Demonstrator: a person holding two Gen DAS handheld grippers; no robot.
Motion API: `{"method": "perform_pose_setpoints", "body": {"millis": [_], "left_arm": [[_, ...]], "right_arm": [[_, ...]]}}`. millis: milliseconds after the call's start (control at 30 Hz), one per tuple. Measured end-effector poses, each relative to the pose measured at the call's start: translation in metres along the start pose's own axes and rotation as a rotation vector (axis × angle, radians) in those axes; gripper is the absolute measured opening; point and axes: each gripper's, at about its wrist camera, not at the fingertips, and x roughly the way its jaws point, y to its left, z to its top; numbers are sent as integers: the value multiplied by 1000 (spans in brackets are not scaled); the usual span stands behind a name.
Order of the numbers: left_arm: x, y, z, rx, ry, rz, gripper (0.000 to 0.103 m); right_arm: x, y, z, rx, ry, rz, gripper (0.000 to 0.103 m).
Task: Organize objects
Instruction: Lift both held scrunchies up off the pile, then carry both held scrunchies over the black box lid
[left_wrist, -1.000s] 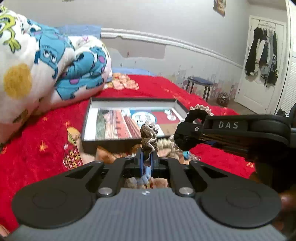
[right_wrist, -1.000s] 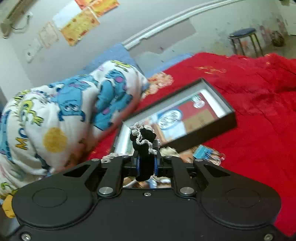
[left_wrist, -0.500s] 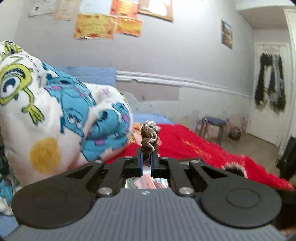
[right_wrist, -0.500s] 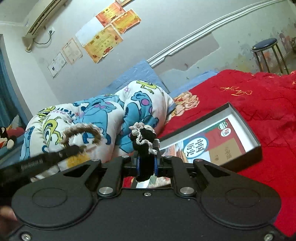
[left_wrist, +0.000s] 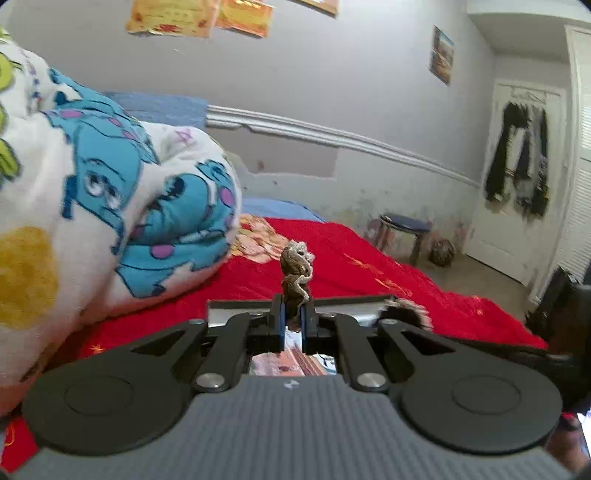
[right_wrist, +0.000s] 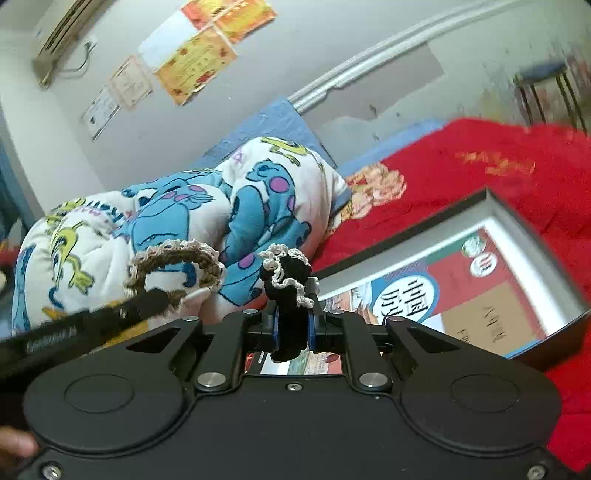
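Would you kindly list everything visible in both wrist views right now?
brown scrunchie: 1, brown with cream trim, pinched in the left jaws.
black scrunchie: 1, black with white trim, pinched in the right jaws.
box: 1, black rim, printed book inside, on the bedspread.
bedspread: 1, red.
duvet: 1, white with blue monsters, bundled at the left.
stool: 1, blue seat, by the wall.
left gripper: 1, black, shut.
right gripper: 1, black, shut.

Brown crocheted scrunchie (left_wrist: 295, 271) and black white-trimmed scrunchie (right_wrist: 288, 291), each pinched upright; open box (right_wrist: 517, 229) on red bedspread, apparently holding booklets.
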Motion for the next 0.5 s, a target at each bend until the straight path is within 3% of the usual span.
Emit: {"method": "perform_pose_setpoints", "body": {"millis": [200,433,500], "left_arm": [[5,9,-10,-31,46,-76,11],[23,3,-31,7,168,-45,11],[27,-2,-35,43,198,-6,11]], "right_arm": [[33,-6,-10,41,27,-45,14],[38,-1,-18,46,74,-74,14],[36,-1,-19,51,78,-72,14]]}}
